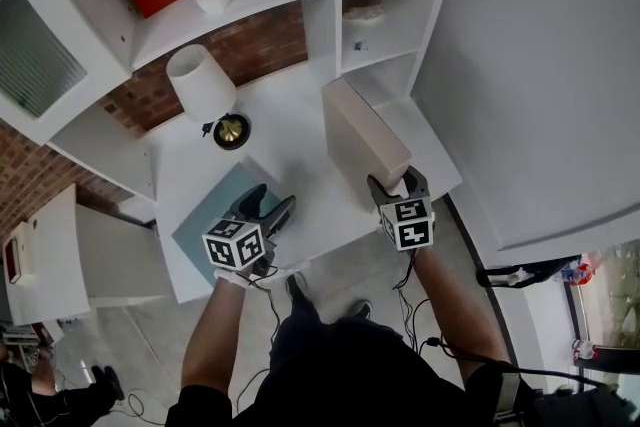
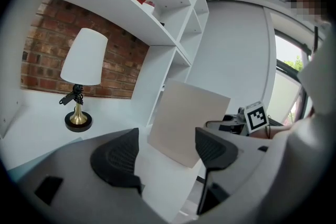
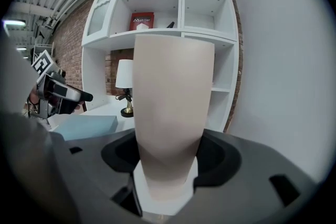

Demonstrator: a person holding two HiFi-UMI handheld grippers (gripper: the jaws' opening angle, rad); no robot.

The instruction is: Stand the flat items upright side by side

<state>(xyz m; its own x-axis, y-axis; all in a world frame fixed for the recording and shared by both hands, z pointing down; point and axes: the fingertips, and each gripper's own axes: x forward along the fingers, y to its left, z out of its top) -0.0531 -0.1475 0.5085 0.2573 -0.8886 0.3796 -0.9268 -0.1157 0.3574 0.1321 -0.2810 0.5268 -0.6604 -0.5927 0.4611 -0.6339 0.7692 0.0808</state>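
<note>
Between right gripper [image 3: 168,157] fingers, the beige box [image 3: 173,86] is clamped tight; head view adds the left gripper [image 1: 270,202], fingers wide, over a teal box [image 1: 203,223].

Beige box [image 3: 173,97] between the fingers [image 3: 219,160]

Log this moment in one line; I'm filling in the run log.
right hand-held gripper: shut on beige item | left hand-held gripper: open, empty | blue item: flat on desk
</note>
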